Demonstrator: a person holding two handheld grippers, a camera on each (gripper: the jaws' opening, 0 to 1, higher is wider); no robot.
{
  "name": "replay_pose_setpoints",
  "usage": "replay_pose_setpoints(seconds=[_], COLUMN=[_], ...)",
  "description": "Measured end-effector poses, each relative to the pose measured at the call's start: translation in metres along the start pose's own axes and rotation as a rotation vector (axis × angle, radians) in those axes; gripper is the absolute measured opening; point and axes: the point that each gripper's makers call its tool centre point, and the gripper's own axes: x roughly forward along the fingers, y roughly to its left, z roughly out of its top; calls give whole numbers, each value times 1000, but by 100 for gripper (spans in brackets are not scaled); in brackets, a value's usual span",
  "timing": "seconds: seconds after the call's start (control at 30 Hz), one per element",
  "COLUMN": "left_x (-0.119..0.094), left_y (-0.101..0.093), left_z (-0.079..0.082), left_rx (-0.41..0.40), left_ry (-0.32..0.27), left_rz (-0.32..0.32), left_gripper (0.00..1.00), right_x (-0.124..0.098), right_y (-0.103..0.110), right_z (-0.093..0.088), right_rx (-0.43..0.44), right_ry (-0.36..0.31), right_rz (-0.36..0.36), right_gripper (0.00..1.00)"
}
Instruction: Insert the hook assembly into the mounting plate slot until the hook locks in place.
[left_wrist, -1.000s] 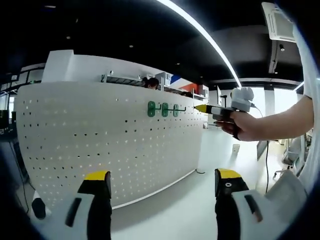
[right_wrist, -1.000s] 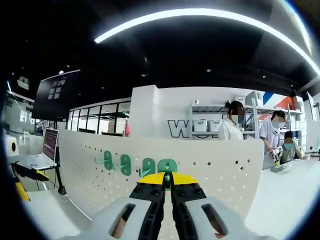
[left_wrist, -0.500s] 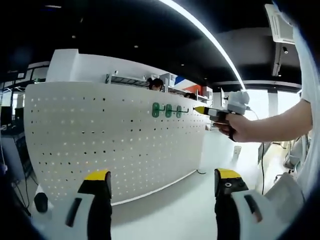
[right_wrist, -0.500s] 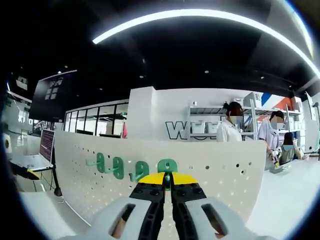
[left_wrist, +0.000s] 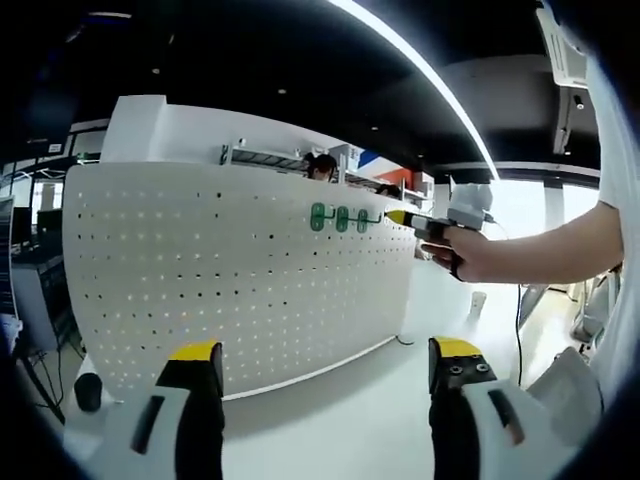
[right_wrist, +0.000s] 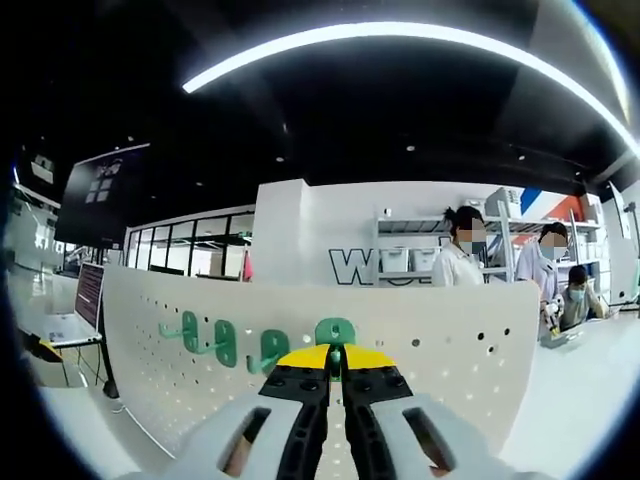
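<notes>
A white pegboard stands upright and carries a row of green hook plates. At the right end of that row, my right gripper, held by a hand, meets a green hook. In the right gripper view, my right gripper is shut on the green hook right against the pegboard, with a green plate just above the tips and more green hooks to the left. My left gripper hangs open and empty, well back from the board.
Two people stand behind the pegboard near white shelving. A laptop sits at the far left of the right gripper view. A white floor lies in front of the board, and the person's arm reaches in from the right.
Both views have drifted a little as the hands moved. The right gripper stays shut on the hook at the board; the other green hooks sit further left in its view. The left gripper stays open.
</notes>
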Motion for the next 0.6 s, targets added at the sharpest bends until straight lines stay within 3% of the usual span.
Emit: replay_pose_setpoints(seconds=[0.3, 0.33, 0.37, 0.43, 0.6], left_x=[0, 0, 0, 1, 1], left_y=[-2, -3, -3, -3, -3], left_z=[-4, -4, -4, -4, -5], left_rx=[1, 3, 6, 6, 9], left_ry=[15, 17, 18, 20, 25], left_rz=[4, 4, 4, 3, 7], left_gripper=[86, 86, 86, 86, 86], right_x=[4, 4, 5, 6, 8], right_y=[-6, -9, -10, -3, -1], right_z=[-2, -2, -3, -4, -4], right_rx=[-13, 45, 46, -4, 12], right_ry=[-1, -13, -7, 0, -5], right_rz=[-4, -21, -16, 5, 9], right_gripper=[1, 1, 1, 1, 1])
